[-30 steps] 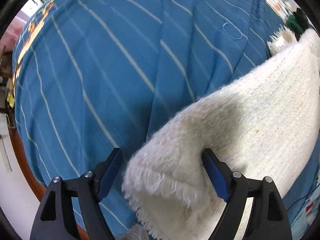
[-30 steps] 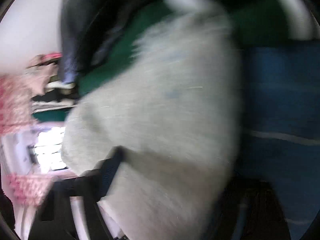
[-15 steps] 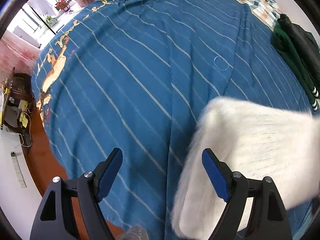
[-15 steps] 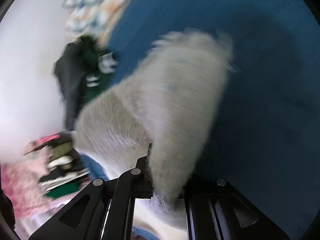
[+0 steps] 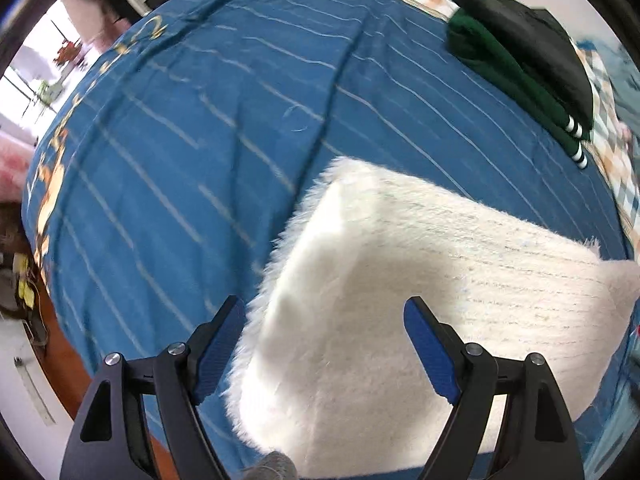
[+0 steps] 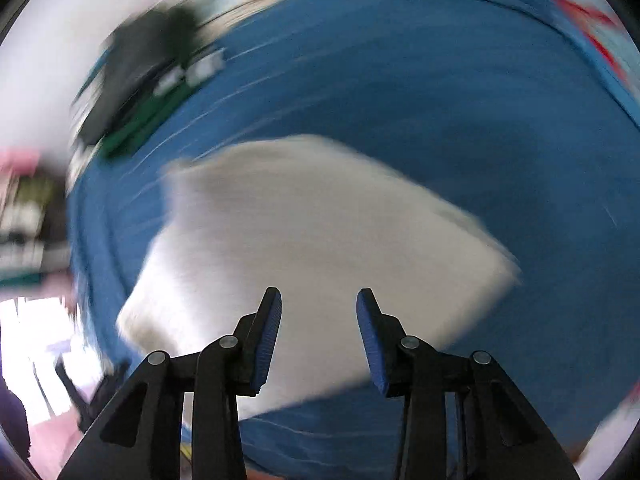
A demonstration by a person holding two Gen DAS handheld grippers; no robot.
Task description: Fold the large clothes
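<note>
Both my grippers hover over the bed with jaws spread and holding nothing: my left gripper point(image 5: 324, 344) wide apart above the near-left corner of the white fuzzy sweater point(image 5: 400, 280), my right gripper point(image 6: 318, 332) somewhat narrower above the same garment's near edge point(image 6: 320, 240). The sweater lies as a compact rectangular bundle on the blue striped bedspread point(image 5: 180, 140), and the fold looks to me close to finished.

To do this step well, I judge the thing is to lift straight away without snagging the long pile, then, if an edge has sprung up, press it flat with light, even contact rather than pinch it, since this thick knit will likely spring back.

My left view is sharp: it shows the frayed pile along the edge, the knit rows, and a dark green and black garment point(image 5: 520, 52) lying well apart near the checked bedding point(image 5: 612, 152). My right view is motion-blurred, but shows the bundle's whole outline.
</note>
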